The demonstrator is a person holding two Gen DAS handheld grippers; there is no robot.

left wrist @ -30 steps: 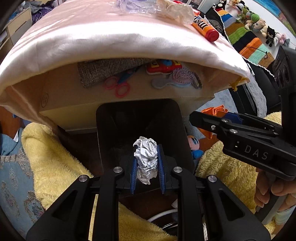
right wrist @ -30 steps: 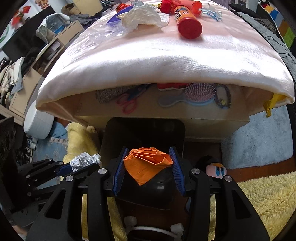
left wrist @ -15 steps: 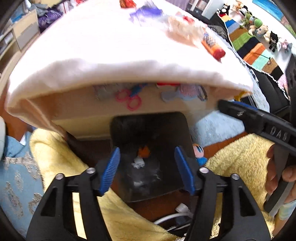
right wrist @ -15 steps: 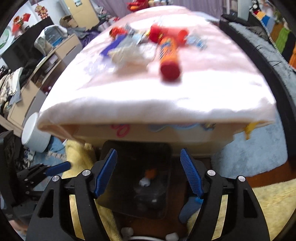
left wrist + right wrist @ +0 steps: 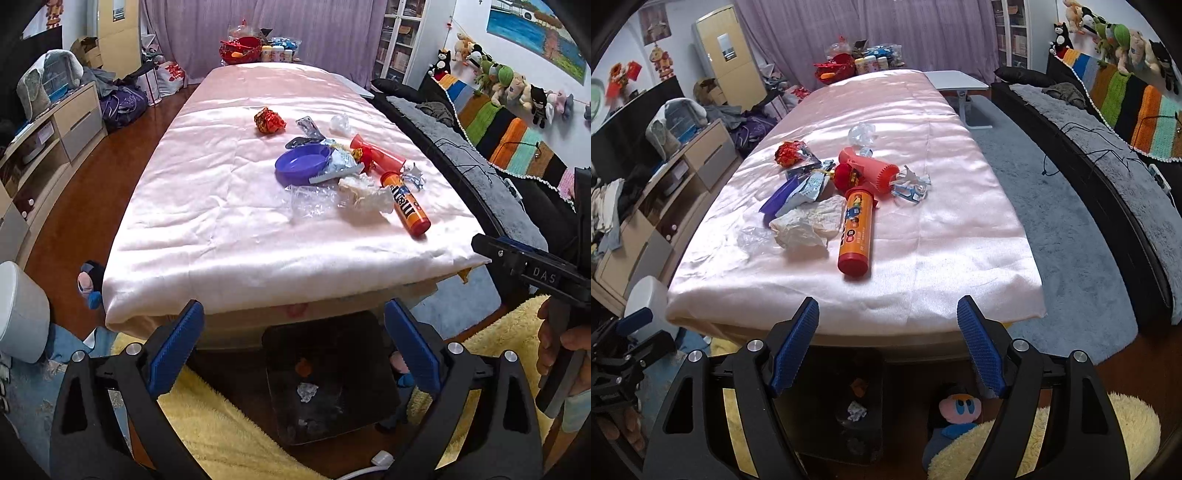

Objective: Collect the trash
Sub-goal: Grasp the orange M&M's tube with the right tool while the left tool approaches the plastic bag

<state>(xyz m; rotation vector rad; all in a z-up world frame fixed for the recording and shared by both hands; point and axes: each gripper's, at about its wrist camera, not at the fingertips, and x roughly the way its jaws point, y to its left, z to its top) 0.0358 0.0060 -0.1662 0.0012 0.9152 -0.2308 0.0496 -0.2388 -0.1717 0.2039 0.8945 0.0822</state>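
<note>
My left gripper [image 5: 293,306] hangs above the black bin [image 5: 354,343] in front of the pink-covered table [image 5: 229,206], its jaws opening with nothing between them. A foil ball [image 5: 307,391] and an orange paper wad [image 5: 303,367] lie in the bin. My right gripper [image 5: 888,302] is above the same bin [image 5: 875,435], jaws also opening and empty. On the table lie an orange tube [image 5: 857,232], crumpled white paper [image 5: 809,223], clear plastic [image 5: 310,199], a purple plate [image 5: 301,162] and a red wrapper ball [image 5: 269,120].
A yellow fluffy rug [image 5: 221,435] surrounds the bin, with a plush toy [image 5: 956,406] beside it. A white round container [image 5: 18,310] stands at the left, drawers [image 5: 55,129] further left, and a dark sofa [image 5: 1108,177] along the right.
Both grippers opened: the foil ball left the left one and the orange paper left the right one, and both now lie in the bin. Both grippers rose, bringing the tabletop into view.
</note>
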